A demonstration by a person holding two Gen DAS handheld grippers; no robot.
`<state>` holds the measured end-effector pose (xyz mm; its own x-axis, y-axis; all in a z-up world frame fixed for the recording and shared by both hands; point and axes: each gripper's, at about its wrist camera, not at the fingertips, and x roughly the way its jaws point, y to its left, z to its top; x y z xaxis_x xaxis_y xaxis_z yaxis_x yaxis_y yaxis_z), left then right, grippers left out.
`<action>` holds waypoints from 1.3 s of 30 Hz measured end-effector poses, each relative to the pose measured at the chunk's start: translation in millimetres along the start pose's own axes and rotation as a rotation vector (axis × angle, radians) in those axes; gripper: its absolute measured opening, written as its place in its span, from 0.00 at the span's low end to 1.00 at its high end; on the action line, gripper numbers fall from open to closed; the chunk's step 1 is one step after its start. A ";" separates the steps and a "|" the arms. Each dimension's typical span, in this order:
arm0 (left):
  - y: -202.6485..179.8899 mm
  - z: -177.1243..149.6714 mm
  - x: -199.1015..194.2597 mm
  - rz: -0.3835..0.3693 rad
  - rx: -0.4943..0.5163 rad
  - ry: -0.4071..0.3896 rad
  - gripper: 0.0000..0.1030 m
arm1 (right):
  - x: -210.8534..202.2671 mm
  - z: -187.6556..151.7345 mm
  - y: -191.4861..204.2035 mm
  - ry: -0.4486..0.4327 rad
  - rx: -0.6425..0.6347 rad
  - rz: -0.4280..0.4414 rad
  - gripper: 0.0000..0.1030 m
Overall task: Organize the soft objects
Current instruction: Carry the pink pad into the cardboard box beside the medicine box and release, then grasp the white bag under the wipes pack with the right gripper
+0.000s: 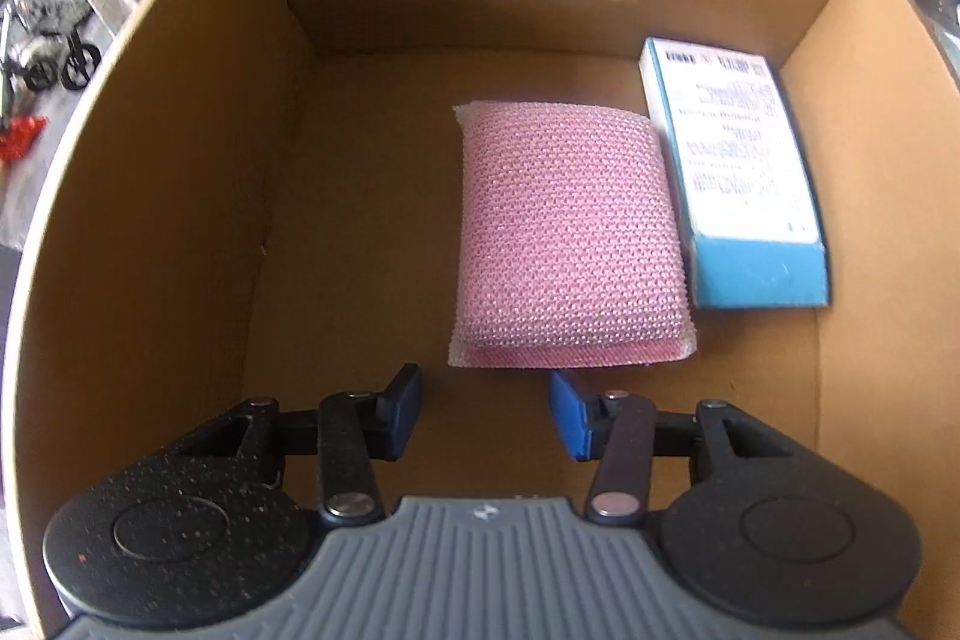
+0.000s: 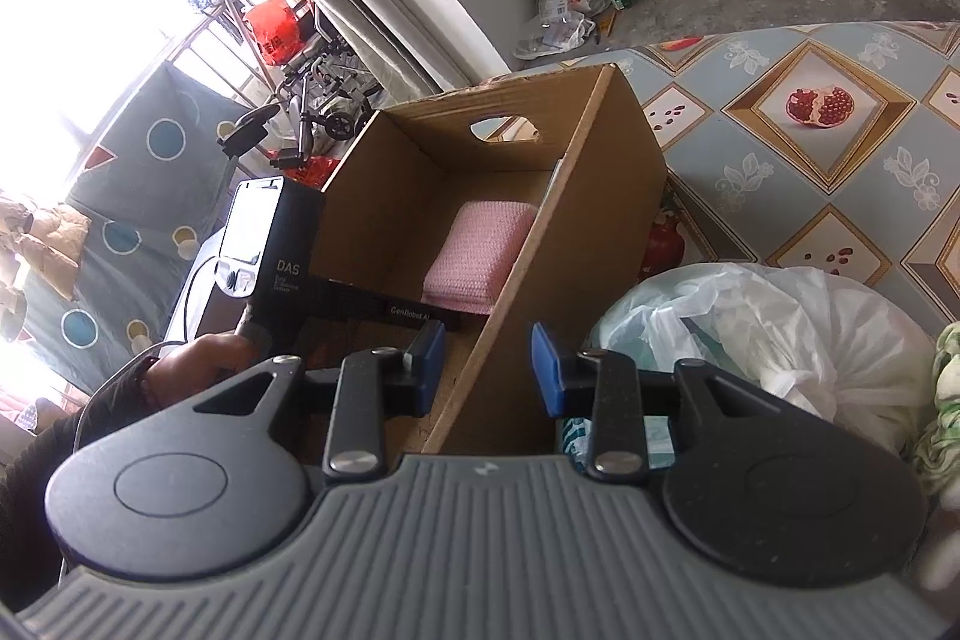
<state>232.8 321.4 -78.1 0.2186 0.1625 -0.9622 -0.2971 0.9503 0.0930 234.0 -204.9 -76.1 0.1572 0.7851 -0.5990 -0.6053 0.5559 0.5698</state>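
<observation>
Pink sponge (image 1: 570,238) lies beyond left fingers (image 1: 402,418), parted and empty; right fingers (image 2: 429,370) likewise.

Sponge (image 1: 570,232) lies in the box (image 1: 180,160); carton (image 1: 738,172) just right.

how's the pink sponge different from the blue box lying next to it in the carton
The pink sponge is soft-looking, mesh-textured and unprinted; the blue box is rigid, smooth and printed with text. The sponge sits mid-floor, the box against the right wall. Both lie flat inside the carton, side by side.
</observation>
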 end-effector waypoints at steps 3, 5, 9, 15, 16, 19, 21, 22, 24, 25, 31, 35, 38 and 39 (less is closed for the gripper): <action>-1.9 5.1 -2.4 0.014 0.020 -0.025 0.47 | -0.6 -2.1 -3.4 0.000 0.005 -0.002 0.30; -6.5 7.6 -5.8 0.045 0.046 -0.056 0.47 | -2.2 -4.1 -4.5 0.002 0.010 -0.007 0.30; -12.2 14.6 -7.5 0.065 0.066 -0.095 0.47 | -5.5 -9.2 -9.0 0.005 0.021 -0.017 0.30; -24.6 17.5 -10.7 0.047 0.035 -0.103 0.59 | -15.4 -18.4 -15.8 0.001 0.037 -0.038 0.31; -23.8 17.4 -13.1 0.040 0.026 -0.099 0.67 | -17.9 -19.4 -16.9 0.001 0.045 -0.041 0.32; -20.2 13.2 -24.1 0.020 0.010 -0.094 0.81 | -25.8 -25.5 -19.4 -0.009 0.061 -0.044 0.33; -17.4 5.1 -39.4 0.014 0.004 -0.108 0.81 | -33.4 -29.9 -19.5 -0.021 0.068 -0.043 0.34; -15.9 -1.2 -48.9 0.013 -0.001 -0.114 0.81 | -37.8 -32.1 -19.7 -0.028 0.072 -0.041 0.35; -16.0 -9.3 -67.0 0.004 -0.015 -0.140 0.81 | -48.4 -37.3 -20.2 -0.044 0.078 -0.038 0.38; -15.9 -13.7 -77.6 0.000 -0.021 -0.158 0.81 | -54.6 -40.1 -20.5 -0.052 0.079 -0.038 0.39; -40.8 -44.1 -153.5 -0.051 -0.018 -0.331 0.81 | -103.9 -57.6 -31.7 -0.122 0.101 -0.054 0.40; -86.6 -56.4 -196.5 -0.133 0.053 -0.427 0.82 | -147.4 -69.3 -53.3 -0.194 0.148 -0.081 0.41; -132.4 -60.3 -214.9 -0.210 0.130 -0.484 0.82 | -184.4 -75.6 -80.1 -0.264 0.208 -0.118 0.42; -149.3 -60.1 -216.2 -0.232 0.161 -0.501 0.83 | -196.8 -77.6 -90.1 -0.290 0.232 -0.133 0.43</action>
<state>174.1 128.4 100.7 0.6866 0.0137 -0.7269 -0.0523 0.9982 -0.0306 197.1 -430.7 -53.3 0.4562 0.7281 -0.5116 -0.3772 0.6789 0.6299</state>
